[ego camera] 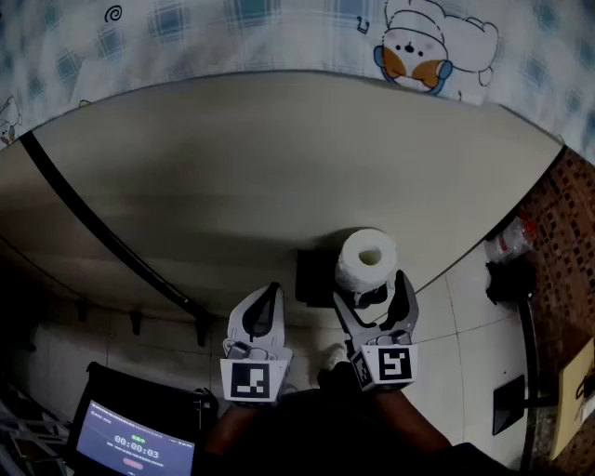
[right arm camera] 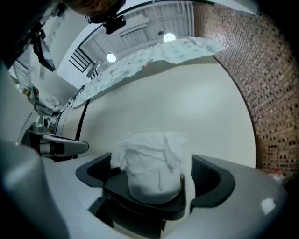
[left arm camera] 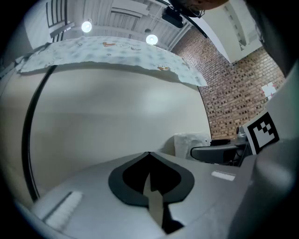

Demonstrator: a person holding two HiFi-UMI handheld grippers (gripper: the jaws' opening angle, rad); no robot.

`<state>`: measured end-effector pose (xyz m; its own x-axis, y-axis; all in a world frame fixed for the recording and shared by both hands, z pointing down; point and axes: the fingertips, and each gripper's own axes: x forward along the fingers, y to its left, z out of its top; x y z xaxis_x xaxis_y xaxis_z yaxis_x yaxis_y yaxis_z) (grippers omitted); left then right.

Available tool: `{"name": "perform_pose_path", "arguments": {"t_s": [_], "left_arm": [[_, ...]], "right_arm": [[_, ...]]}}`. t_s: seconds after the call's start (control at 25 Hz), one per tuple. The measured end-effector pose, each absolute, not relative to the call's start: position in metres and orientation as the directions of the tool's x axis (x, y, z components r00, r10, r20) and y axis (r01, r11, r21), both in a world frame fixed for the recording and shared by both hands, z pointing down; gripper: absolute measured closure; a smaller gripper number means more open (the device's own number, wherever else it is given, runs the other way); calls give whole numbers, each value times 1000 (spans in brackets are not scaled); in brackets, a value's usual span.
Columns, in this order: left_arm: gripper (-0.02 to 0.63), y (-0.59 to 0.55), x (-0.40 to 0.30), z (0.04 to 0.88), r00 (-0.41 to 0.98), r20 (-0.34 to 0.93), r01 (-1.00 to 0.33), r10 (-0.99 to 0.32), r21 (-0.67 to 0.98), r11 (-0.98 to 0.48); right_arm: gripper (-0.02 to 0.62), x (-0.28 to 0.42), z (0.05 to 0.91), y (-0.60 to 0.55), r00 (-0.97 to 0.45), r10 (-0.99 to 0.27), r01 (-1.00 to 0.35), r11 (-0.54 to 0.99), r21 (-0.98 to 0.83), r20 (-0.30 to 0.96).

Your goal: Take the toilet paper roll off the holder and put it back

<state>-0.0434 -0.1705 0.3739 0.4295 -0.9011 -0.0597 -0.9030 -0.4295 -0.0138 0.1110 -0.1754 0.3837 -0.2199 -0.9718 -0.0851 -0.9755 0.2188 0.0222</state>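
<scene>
A white toilet paper roll (ego camera: 367, 260) stands upright on a black holder (ego camera: 314, 277) fixed to the pale wall. In the right gripper view the roll (right arm camera: 152, 161), with ragged loose paper at its top, rests on the holder's black shelf (right arm camera: 140, 210). My right gripper (ego camera: 374, 296) straddles the roll with its jaws wide open, one on each side, and a gap shows between each jaw and the paper. To the left my left gripper (ego camera: 272, 290) is shut and holds nothing. Its closed tips (left arm camera: 149, 156) point at the bare wall, and the roll (left arm camera: 191, 141) appears at its right.
A black pipe (ego camera: 93, 223) runs diagonally down the wall on the left. Patterned cloth (ego camera: 279, 28) hangs across the top. On the right are a brick surface (ego camera: 567, 232) and a plastic bottle (ego camera: 509, 240). At the lower left a lit screen (ego camera: 135, 446) shows a timer.
</scene>
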Motion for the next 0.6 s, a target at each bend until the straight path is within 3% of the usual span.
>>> {"name": "perform_pose_path", "arguments": {"t_s": [0.44, 0.52, 0.6], "left_arm": [[591, -189, -50, 379, 413, -33, -911, -910, -14, -412], [591, -192, -50, 381, 410, -28, -912, -911, -11, -410], [591, -193, -50, 382, 410, -30, -912, -912, -9, -410]], "right_arm": [[83, 108, 380, -209, -248, -968, -966, 244, 85, -39], [141, 110, 379, -209, -238, -971, -968, 234, 95, -33], [147, 111, 380, -208, -235, -972, -968, 232, 100, -27]]}}
